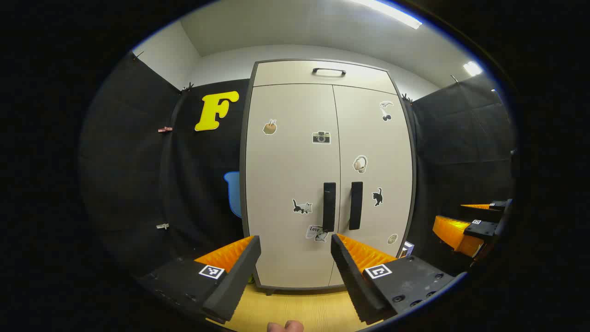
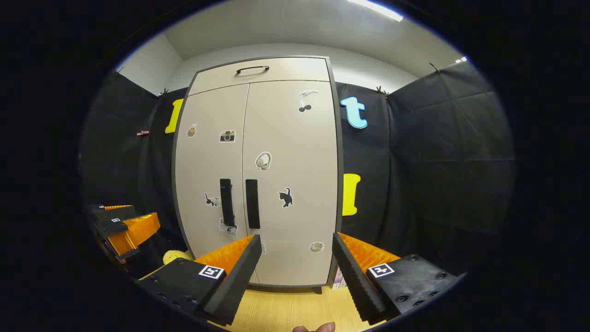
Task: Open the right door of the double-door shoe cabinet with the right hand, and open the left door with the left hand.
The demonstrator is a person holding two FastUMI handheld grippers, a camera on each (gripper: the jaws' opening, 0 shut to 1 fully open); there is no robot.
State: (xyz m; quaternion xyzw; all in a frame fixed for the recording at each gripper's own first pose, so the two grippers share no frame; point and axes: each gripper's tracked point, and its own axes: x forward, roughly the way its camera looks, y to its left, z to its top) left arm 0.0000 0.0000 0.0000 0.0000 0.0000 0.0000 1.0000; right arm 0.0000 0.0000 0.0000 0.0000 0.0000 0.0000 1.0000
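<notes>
A tall beige shoe cabinet [image 1: 295, 166] [image 2: 276, 184] with stickers stands ahead, both doors closed. Two black vertical handles sit side by side at the middle seam: the left door's handle [image 1: 329, 206] [image 2: 226, 202] and the right door's handle [image 1: 355, 205] [image 2: 252, 204]. My left gripper [image 1: 295, 244] is open, well short of the doors, with nothing between its fingers. My right gripper [image 2: 295, 242] is open too, also short of the cabinet and empty. In the left gripper view the right gripper [image 1: 470, 226] shows at the right edge; in the right gripper view the left gripper [image 2: 122, 226] shows at the left edge.
A drawer with a black handle [image 1: 328, 71] [image 2: 252, 69] tops the cabinet. Black cloth walls close in on both sides. The floor [image 1: 299, 309] is light wood. A yellow thing [image 2: 177, 256] lies by the cabinet's left foot, a small box [image 1: 406, 249] by its right.
</notes>
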